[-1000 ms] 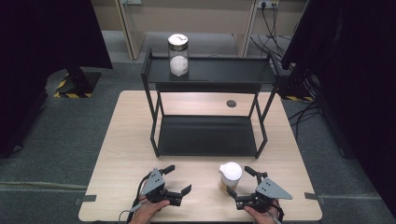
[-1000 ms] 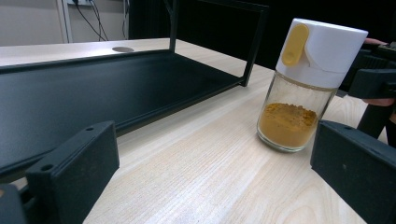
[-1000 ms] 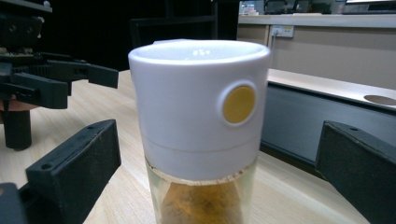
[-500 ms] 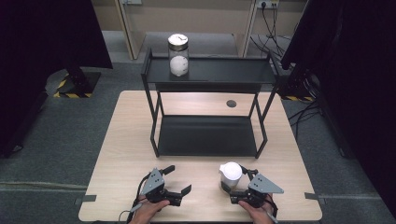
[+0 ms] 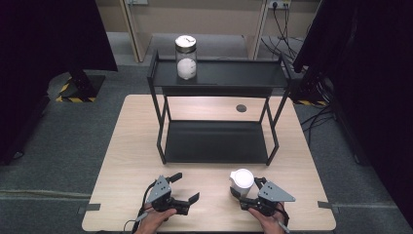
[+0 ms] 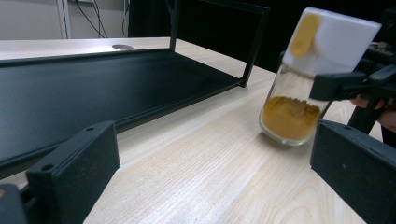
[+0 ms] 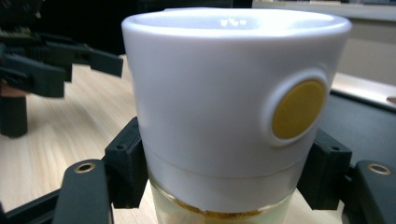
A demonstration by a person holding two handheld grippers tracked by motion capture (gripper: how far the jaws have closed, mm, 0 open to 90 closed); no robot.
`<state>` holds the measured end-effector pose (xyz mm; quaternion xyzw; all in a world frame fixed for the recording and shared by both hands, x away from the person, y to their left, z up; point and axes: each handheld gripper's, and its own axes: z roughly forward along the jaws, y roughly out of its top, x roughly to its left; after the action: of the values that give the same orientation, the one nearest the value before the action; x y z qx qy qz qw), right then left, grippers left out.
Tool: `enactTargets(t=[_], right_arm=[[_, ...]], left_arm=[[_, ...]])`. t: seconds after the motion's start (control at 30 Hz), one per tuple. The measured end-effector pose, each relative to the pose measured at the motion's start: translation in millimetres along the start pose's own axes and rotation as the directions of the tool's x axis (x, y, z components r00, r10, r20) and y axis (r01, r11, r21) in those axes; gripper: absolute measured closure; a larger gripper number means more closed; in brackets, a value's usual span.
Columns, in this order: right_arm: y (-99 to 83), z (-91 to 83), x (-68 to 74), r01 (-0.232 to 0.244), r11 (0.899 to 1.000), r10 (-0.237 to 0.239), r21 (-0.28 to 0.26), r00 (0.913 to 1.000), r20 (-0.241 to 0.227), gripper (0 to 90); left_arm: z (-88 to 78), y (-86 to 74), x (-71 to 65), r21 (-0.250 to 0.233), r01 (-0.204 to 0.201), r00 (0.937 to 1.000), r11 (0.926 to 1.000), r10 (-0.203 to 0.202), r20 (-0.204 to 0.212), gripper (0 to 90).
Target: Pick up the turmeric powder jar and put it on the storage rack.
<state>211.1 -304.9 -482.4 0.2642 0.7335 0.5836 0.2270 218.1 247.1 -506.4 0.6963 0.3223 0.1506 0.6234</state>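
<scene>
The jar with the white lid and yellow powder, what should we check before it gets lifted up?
1. Glass jar with white lid and yellow powder sits between the right gripper jaws: ok.
2. Jaws fully tight on the jar: cannot tell.
3. Lid closed: ok.
4. Left gripper open and apart from the jar: ok.
5. Lower shelf of the black metal rack free: ok.
6. Glass jar of white powder on the top shelf, at its left end: ok.

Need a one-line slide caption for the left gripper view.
Open left gripper faces a white-capped spice jar gripped by the right gripper, beside a black shelf.
</scene>
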Motion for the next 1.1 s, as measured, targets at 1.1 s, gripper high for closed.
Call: enactTargets(t=[1.1], right_arm=[[59.5,-1.9,-9.9,-0.012,0.999,0.01,-0.048,0.9996,-0.027,30.7]], left_arm=[[-0.8,0.3,-1.2,-0.007,-0.003,1.0,1.0,0.003,-0.009,0.7]])
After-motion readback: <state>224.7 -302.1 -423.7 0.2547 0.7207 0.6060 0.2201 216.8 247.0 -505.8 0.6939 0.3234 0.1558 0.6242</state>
